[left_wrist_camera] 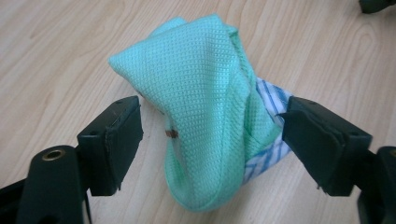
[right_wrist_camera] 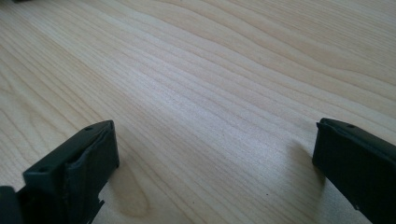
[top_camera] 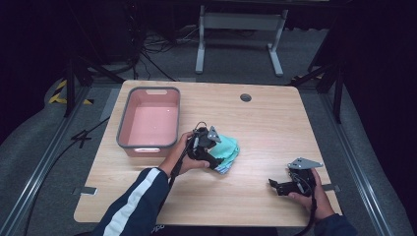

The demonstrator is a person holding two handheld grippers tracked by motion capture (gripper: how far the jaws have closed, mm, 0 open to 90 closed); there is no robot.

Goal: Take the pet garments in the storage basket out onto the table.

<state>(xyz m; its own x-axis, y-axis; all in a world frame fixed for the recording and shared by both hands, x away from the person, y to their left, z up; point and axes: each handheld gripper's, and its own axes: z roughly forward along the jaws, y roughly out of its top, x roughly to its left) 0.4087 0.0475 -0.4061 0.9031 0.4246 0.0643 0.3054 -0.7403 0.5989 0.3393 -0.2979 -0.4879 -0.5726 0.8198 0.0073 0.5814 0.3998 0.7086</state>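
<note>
My left claw [left_wrist_camera: 210, 140] stands with its jaws apart around the bunched mint-green cloth [left_wrist_camera: 205, 107], which sits in a heap on the worktop [left_wrist_camera: 56, 56] with a blue-striped white cloth [left_wrist_camera: 268, 144] tucked under its far side; the right-hand pad looks to be touching or nearly touching the striped edge, while the other pad stands off from the green fabric. In the high view the bundle [top_camera: 227, 150] lies just right of the pink tub [top_camera: 147, 123], near it but not in it. My right claw [right_wrist_camera: 210, 154] rests low over bare wood, jaws wide, holding nothing, well apart from the cloths. The risk I see: the heap is loose and tall, so if I close here I may pinch only the green fold and leave the striped piece behind, or drag it half out. A pad could also snag the fabric, tugging the pile over towards the tub's rim.
</note>
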